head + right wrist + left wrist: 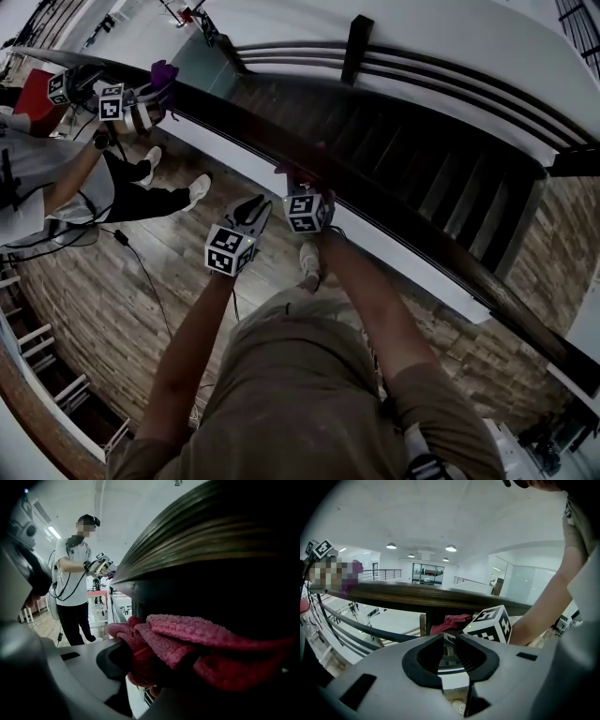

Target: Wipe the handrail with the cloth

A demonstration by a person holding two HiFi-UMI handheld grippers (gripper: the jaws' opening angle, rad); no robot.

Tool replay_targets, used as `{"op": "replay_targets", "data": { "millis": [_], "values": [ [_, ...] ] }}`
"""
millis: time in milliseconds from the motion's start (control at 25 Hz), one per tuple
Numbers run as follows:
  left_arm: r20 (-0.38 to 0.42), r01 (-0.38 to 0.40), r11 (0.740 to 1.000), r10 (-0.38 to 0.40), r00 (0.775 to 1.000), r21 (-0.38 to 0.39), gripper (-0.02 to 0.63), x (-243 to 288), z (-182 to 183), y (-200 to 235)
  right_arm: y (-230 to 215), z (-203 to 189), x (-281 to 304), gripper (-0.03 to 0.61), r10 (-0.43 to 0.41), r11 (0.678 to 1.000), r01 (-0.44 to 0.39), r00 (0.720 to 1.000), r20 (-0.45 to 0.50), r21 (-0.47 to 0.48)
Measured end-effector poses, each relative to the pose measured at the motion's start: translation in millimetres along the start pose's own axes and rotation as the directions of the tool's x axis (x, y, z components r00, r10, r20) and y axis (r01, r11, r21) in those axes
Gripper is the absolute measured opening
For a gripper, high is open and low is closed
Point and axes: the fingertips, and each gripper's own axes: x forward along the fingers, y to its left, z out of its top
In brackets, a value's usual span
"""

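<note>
The dark wooden handrail [422,225] runs from upper left to lower right in the head view. My right gripper [300,183] is shut on a red cloth [294,172] that presses against the rail's near side. In the right gripper view the cloth [183,644] bunches between the jaws, right under the handrail [211,545]. My left gripper [255,208] hangs just left of the right one, short of the rail, shut with nothing in it. In the left gripper view its jaws [450,638] point at the handrail [417,597], with the red cloth [450,622] showing beyond them.
Another person [56,187] stands on the wooden floor [112,309] to the left, holding grippers and a purple cloth [164,73] at the rail's far end. Dark stairs [422,141] drop away beyond the rail. Thin metal rails [356,625] run beneath it.
</note>
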Motion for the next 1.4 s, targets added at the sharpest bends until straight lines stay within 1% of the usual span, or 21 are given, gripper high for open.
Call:
{"op": "replay_targets", "data": {
  "millis": [80, 120, 200, 280, 400, 480, 560, 640, 760, 800, 840, 880, 1000, 1120, 1400],
  "values": [
    [0.002, -0.003, 1.0, 0.003, 1.0, -0.003, 0.072, 0.3, 1.5, 6.2, 1.7, -1.4, 2.1, 0.129, -0.008, 1.0, 0.008, 1.0, -0.009, -0.019],
    [0.003, -0.006, 1.0, 0.006, 1.0, -0.005, 0.072, -0.4, 1.8, 9.6, 3.3, -6.6, 5.2, 0.128, -0.007, 1.0, 0.006, 0.999, -0.031, -0.03],
    [0.002, -0.009, 1.0, 0.009, 1.0, -0.009, 0.072, -3.7, -0.1, 15.8, 7.8, -23.3, 15.2, 0.127, 0.0, 0.998, -0.008, 0.994, -0.112, -0.067],
    [0.001, -0.01, 1.0, 0.01, 1.0, -0.009, 0.072, -8.7, -6.1, 21.0, 12.9, -42.6, 26.5, 0.127, 0.006, 0.992, -0.032, 0.978, -0.21, -0.118],
    [-0.005, -0.014, 1.0, 0.014, 1.0, -0.022, 0.072, -12.8, -17.2, 23.9, 14.5, -70.0, 38.7, 0.127, 0.008, 0.981, -0.074, 0.94, -0.341, -0.181],
    [-0.023, -0.023, 0.999, 0.022, 0.999, -0.031, 0.072, -13.4, -24.5, 22.6, 12.4, -82.2, 42.2, 0.129, 0.006, 0.969, -0.103, 0.919, -0.393, -0.224],
    [-0.034, -0.028, 0.999, 0.027, 0.999, -0.032, 0.072, -14.0, -30.5, 20.4, 12.0, -86.8, 42.4, 0.129, 0.007, 0.955, -0.128, 0.911, -0.412, -0.267],
    [-0.04, -0.029, 0.999, 0.028, 0.999, -0.029, 0.072, -14.2, -33.6, 17.5, 11.8, -89.1, 40.5, 0.128, 0.008, 0.937, -0.153, 0.907, -0.42, -0.314],
    [-0.045, -0.024, 0.999, 0.023, 0.999, -0.022, 0.072, -14.1, -33.7, 12.7, 7.6, -91.9, 32.5, 0.127, -0.015, 0.88, -0.196, 0.899, -0.438, -0.434],
    [-0.046, -0.021, 1.0, 0.02, 0.999, -0.019, 0.072, -14.5, -33.5, 10.3, 6.2, -93.6, 28.3, 0.127, -0.023, 0.862, -0.207, 0.896, -0.443, -0.463],
    [-0.047, -0.017, 1.0, 0.016, 0.999, -0.015, 0.072, -15.0, -33.4, 7.1, 4.2, -95.7, 23.2, 0.127, -0.03, 0.852, -0.212, 0.894, -0.448, -0.479],
    [-0.048, -0.012, 1.0, 0.011, 0.999, -0.01, 0.072, -15.1, -32.9, 3.3, 1.2, -97.9, 17.5, 0.127, -0.036, 0.85, -0.211, 0.892, -0.452, -0.483],
    [-0.056, 0.009, 1.0, -0.008, 0.998, 0.008, 0.072, -11.8, -31.4, -9.8, -12.1, -106.5, -2.3, 0.127, -0.055, 0.861, -0.193, 0.884, -0.464, -0.47],
    [-0.067, 0.031, 0.999, -0.029, 0.997, 0.027, 0.072, -3.2, -30.0, -26.9, -27.7, -118.8, -24.9, 0.127, -0.069, 0.861, -0.188, 0.878, -0.474, -0.473],
    [-0.093, 0.103, 0.992, -0.096, 0.991, 0.076, 0.072, 28.3, -23.8, -80.4, -73.1, -148.6, -71.1, 0.127, -0.089, 0.88, -0.167, 0.862, -0.499, -0.445]
  ]
}}
